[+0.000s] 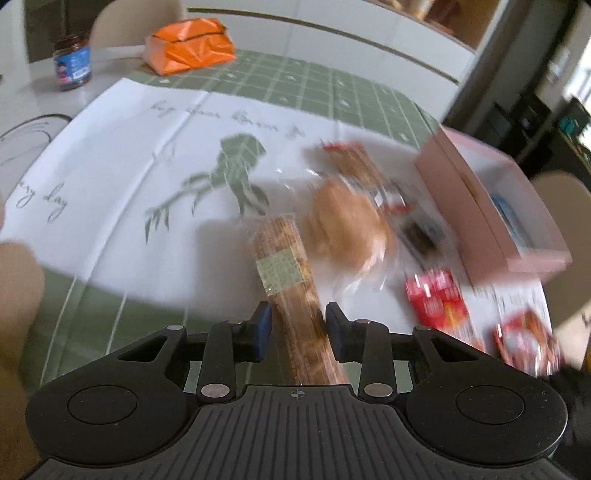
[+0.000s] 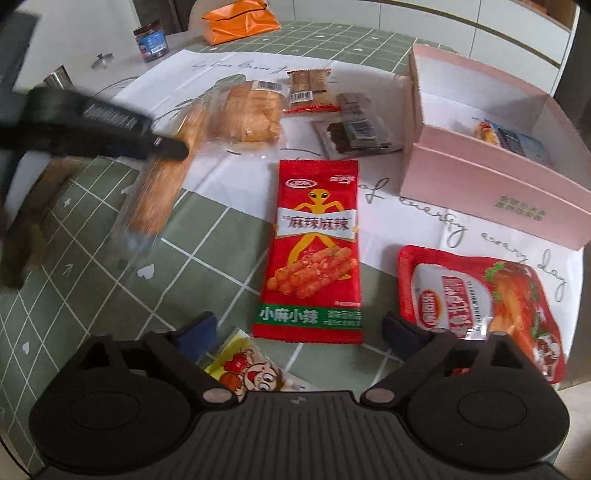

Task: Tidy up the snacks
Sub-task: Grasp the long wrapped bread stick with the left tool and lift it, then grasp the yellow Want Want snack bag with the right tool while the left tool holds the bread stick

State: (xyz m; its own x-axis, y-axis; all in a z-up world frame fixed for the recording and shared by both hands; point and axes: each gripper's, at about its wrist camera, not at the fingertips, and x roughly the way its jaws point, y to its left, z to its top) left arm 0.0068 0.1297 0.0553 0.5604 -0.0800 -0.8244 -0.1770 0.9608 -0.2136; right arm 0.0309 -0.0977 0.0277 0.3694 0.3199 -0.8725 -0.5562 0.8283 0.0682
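Observation:
My left gripper (image 1: pixel 297 325) is shut on a long clear pack of brown biscuit sticks (image 1: pixel 291 280), held above the table; the same pack (image 2: pixel 162 184) and the left gripper (image 2: pixel 162 146) show blurred in the right wrist view. My right gripper (image 2: pixel 299 330) is open and empty, low over a red spicy-stick packet (image 2: pixel 314 251). A pink open box (image 2: pixel 480 162) stands at the right with a blue-labelled snack (image 2: pixel 513 140) inside. A bagged bread (image 2: pixel 247 114), a small brown packet (image 2: pixel 308 86) and a dark packet (image 2: pixel 354 134) lie behind.
A red chicken-leg packet (image 2: pixel 487 295) lies at the right front. A yellow cartoon packet (image 2: pixel 247 369) lies under my right gripper. An orange bag (image 2: pixel 240 18) and a dark jar (image 2: pixel 151 40) stand at the back. The table (image 2: pixel 92 229) has a green checked cloth.

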